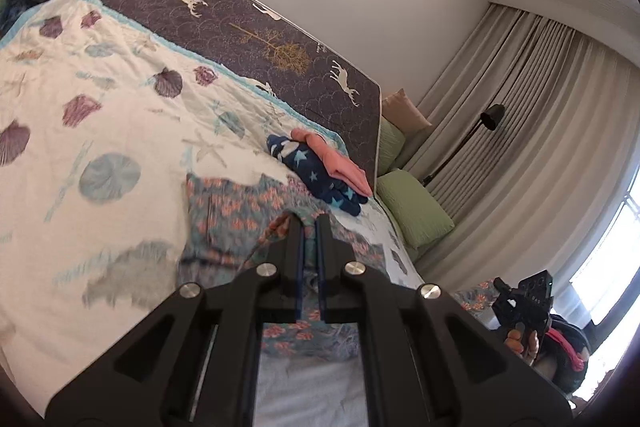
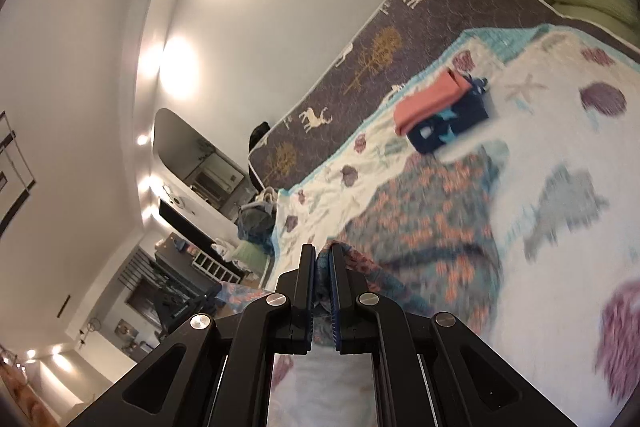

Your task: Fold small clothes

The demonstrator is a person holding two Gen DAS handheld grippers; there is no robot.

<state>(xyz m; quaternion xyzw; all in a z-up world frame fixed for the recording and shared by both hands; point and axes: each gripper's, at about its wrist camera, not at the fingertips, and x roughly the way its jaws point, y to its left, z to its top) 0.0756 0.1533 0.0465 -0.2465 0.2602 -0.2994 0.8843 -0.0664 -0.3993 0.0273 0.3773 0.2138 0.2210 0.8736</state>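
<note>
Black, both my tongs tilt slightly down over the bed: left gripper (image 1: 311,223) and right gripper (image 2: 322,253) each clench an edge of the floral garment (image 1: 240,215), which drapes rumpled onto the seashell quilt (image 1: 100,115).

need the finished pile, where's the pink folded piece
In both views the pink folded piece lies atop the navy star garment, near the deer-print mattress.

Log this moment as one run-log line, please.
stage: lifting edge to fold | left gripper: shut on floral garment | right gripper: shut on floral garment | folded pile: on bedspread
</note>
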